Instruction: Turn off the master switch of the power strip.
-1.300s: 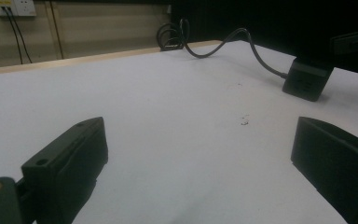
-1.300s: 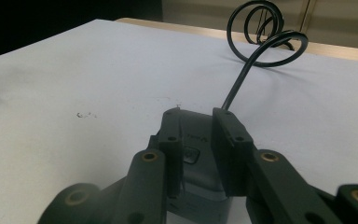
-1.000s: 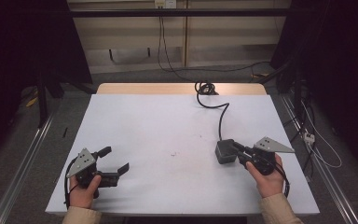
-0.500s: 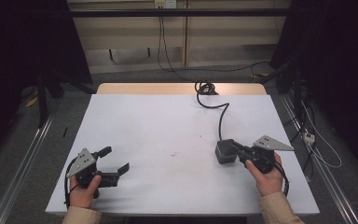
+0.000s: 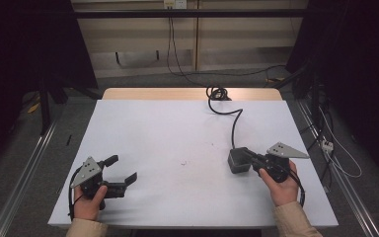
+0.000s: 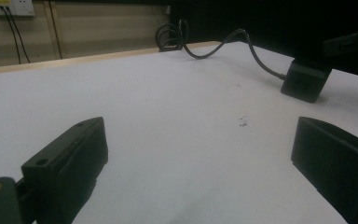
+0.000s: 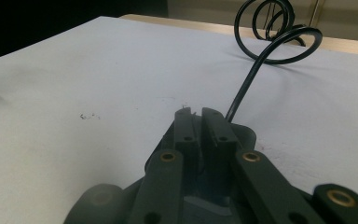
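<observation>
Closing on something: right gripper point(image 7: 199, 114) jaws nearly together over the power adapter point(image 5: 239, 161) near the table point(image 5: 177, 128) right edge, just been closing; can't tell what's pinched. Left gripper point(image 5: 121, 170) jaws apart, empty. Recommend lifting slow, watch cable point(image 5: 234, 121) drag.

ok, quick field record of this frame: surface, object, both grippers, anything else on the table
surface: white table, wooden strip along its far edge
object: dark grey box with a black cable running to a coil at the far edge
right gripper: jaws nearly together, closing over the last second, tips over the box's top; a grip cannot be told
left gripper: jaws wide apart, nothing between them
other: small dark specks mid-table
</observation>
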Demonstrator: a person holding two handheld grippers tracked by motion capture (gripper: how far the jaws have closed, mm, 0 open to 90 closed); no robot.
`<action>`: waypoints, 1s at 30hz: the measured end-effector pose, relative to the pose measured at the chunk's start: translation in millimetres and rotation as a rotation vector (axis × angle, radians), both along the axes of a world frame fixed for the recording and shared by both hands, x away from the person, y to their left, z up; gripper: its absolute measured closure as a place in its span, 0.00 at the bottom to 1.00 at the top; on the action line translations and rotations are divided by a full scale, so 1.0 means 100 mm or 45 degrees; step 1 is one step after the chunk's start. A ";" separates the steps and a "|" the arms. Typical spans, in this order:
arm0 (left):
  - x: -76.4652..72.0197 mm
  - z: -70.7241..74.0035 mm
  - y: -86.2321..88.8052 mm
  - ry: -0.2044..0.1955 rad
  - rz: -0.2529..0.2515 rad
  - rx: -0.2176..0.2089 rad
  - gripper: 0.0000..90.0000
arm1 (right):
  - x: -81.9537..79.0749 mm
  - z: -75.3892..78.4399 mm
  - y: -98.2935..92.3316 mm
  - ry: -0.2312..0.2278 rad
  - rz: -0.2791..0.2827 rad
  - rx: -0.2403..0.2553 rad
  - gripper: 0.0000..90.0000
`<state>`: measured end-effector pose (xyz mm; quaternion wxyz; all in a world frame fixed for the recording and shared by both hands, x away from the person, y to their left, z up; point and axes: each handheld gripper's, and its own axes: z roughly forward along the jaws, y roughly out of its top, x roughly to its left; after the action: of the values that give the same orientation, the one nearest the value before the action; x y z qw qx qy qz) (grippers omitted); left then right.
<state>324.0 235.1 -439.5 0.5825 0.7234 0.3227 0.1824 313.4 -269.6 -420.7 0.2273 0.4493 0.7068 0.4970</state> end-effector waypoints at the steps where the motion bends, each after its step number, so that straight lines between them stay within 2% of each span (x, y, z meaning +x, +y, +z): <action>1: 0.00 0.00 0.00 0.000 0.000 0.000 0.04 | 0.00 0.00 0.00 0.001 0.003 0.000 0.96; 12: 0.00 0.00 0.00 -0.001 -0.004 0.007 0.04 | 0.02 -0.01 0.01 0.047 0.017 -0.005 1.00; 19: 0.00 0.00 -0.01 -0.001 -0.003 0.004 0.04 | 0.02 -0.02 0.03 0.036 0.021 -0.032 1.00; 30: 0.00 0.00 -0.01 0.002 0.000 0.002 0.04 | 0.03 -0.03 0.04 0.050 0.024 -0.057 1.00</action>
<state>324.5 234.4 -440.0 0.5815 0.7241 0.3230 0.1822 316.3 -265.6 -423.6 0.2188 0.4469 0.7263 0.4743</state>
